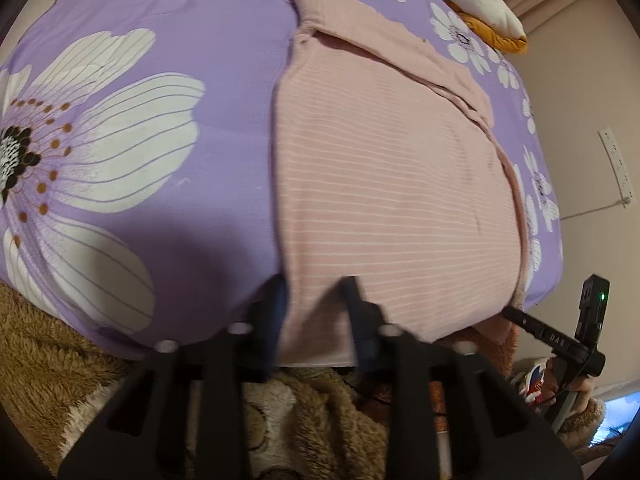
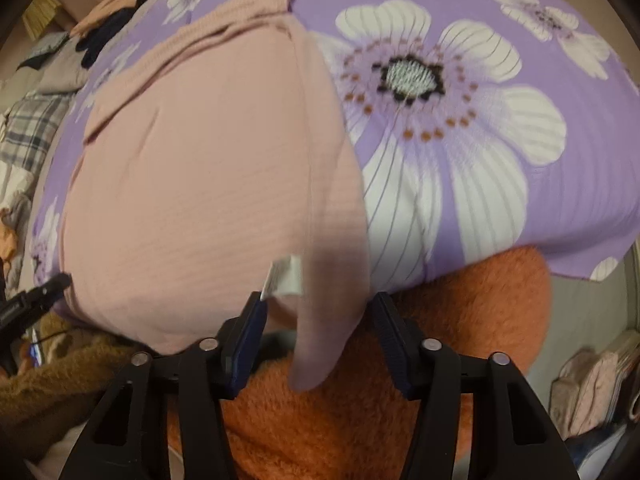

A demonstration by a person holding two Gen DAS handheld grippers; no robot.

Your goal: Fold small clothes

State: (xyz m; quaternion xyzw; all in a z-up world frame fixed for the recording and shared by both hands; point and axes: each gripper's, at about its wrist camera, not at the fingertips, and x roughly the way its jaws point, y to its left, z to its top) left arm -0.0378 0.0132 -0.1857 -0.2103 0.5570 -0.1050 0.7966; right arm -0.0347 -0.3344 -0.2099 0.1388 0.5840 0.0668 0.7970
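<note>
A pink striped garment (image 1: 392,184) lies on a purple flowered sheet (image 1: 192,40), its sleeve folded across the far end. My left gripper (image 1: 316,300) is open, its fingers either side of the garment's near left corner at the bed's edge. In the right wrist view the same garment (image 2: 200,168) fills the left half, with a white label (image 2: 285,276) at its near edge. My right gripper (image 2: 318,320) is open, and the garment's near right corner hangs down between its fingers. The right gripper also shows in the left wrist view (image 1: 560,340).
A brown fleece blanket (image 1: 60,352) and an orange one (image 2: 460,340) lie below the bed's near edge. White and mustard cloth (image 1: 492,20) sits at the far corner. More clothes (image 2: 108,20) lie far left. A wall with a power strip (image 1: 616,164) stands on the right.
</note>
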